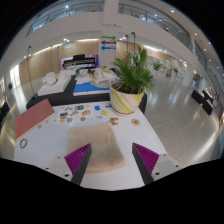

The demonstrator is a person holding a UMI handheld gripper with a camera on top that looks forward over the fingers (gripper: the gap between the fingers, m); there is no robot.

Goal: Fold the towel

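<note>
Tool [113, 160] hovers w/ fingers apart over the beige towel [108, 157] lying flat on the tabletop [50, 150], this side of the potted plant [129, 85] (best bet: drop low, pinch one edge squarely).

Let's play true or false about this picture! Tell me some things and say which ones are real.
1. The gripper has its fingers open. True.
2. A pale towel lies on the white table between the fingers. True.
3. The potted plant stands on the floor. False: it stands at the table's far edge.
4. The fingers are squeezing the towel. False: they are spread at either side of it.
5. The pads on the fingers are green. False: they are magenta.
</note>
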